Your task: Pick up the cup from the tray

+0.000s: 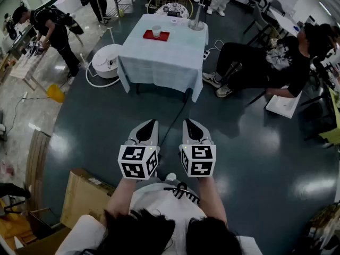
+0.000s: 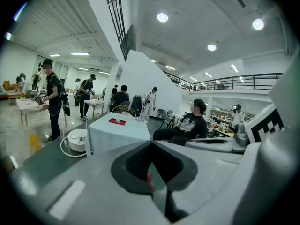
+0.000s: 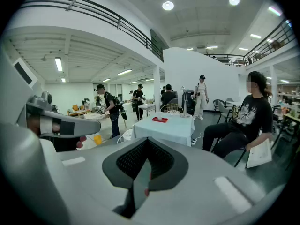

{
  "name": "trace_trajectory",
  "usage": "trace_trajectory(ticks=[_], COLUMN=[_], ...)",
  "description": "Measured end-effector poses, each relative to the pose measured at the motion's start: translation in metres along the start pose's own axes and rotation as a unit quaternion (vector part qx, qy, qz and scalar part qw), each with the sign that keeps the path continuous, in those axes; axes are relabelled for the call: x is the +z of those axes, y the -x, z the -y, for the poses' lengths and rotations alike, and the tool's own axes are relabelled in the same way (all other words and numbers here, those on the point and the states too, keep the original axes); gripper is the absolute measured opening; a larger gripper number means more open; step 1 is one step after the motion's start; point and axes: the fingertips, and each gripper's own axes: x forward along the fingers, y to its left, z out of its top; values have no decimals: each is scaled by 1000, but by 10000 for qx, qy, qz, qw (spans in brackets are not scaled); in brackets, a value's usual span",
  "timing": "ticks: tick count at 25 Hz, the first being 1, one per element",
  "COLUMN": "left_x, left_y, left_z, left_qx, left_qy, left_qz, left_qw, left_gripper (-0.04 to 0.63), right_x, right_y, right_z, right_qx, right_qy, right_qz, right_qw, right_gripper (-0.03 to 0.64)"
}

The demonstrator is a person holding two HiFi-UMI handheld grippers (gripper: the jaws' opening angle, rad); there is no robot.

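A white cup stands on a red tray on a table with a pale blue cloth, far ahead across the dark floor. My left gripper and right gripper are held side by side close to my body, well short of the table, both pointing toward it. Each has its jaws shut with nothing between them. In the left gripper view the left gripper fills the lower half and the tray is small beyond it. Past the right gripper, the right gripper view shows the tray on the table.
A person sits in a chair right of the table, legs stretched toward it. Another person stands at the far left. A white round appliance sits on the floor beside the table's left side. A cardboard box lies near my left. A lamp stands on the table.
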Motion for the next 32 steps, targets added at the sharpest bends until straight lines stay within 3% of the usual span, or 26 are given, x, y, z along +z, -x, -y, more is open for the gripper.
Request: trace_trajectory(ticks=[12,20,32], left_x=[-5,-21,-33], left_y=[-6,-13,-18], left_z=[14,28,23], left_qx=[114,170,354], left_qy=[87,140,208], left_qz=[55,-48,-220], left_qw=[9999,9997,9989], left_gripper=[0,0,0], right_x=[-8,-16,-41], right_y=[8,17,18], right_z=[19,46,53], right_qx=[-50,-1,102], right_qy=[104,-402,-534], right_qz=[-54,82,-132], right_qw=[9999,9992,9984], right_gripper=[21,23,23])
